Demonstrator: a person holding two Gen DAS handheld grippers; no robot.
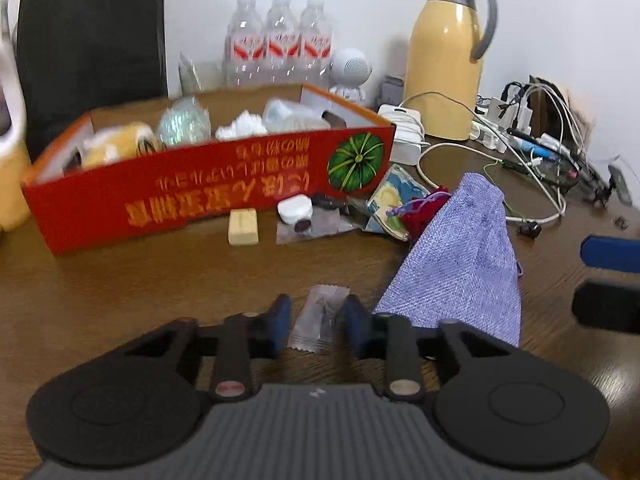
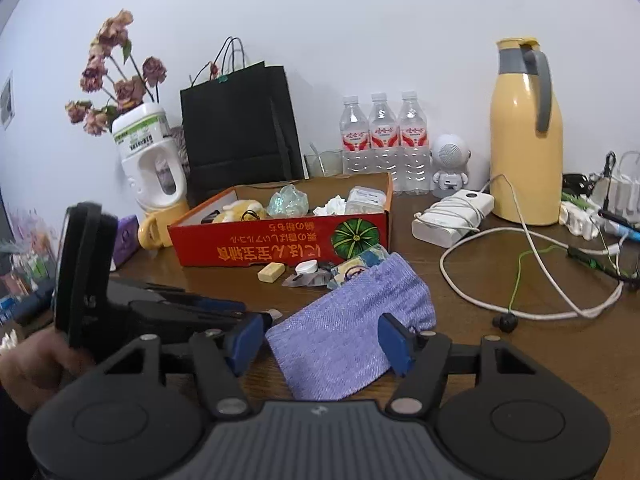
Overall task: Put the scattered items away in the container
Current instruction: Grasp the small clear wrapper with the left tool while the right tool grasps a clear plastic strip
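A red cardboard box [image 1: 208, 184] [image 2: 280, 240] holds several items. In front of it lie a beige eraser [image 1: 243, 226] [image 2: 271, 271], a white cap [image 1: 295, 208], clear wrappers, a printed packet [image 1: 394, 200] and a purple cloth pouch [image 1: 460, 256] [image 2: 344, 336]. My left gripper [image 1: 318, 322] is open with a small clear wrapper [image 1: 320, 316] between its blue fingers on the table. My right gripper [image 2: 324, 344] is open around the near end of the purple pouch. It also shows at the right edge of the left wrist view [image 1: 608, 280].
A yellow thermos [image 2: 524, 136], three water bottles [image 2: 384, 140], a black paper bag [image 2: 240, 128], a white speaker [image 2: 450, 164], chargers and tangled cables [image 2: 532, 264] stand behind and right. A vase with dried flowers [image 2: 148, 156] is at the left.
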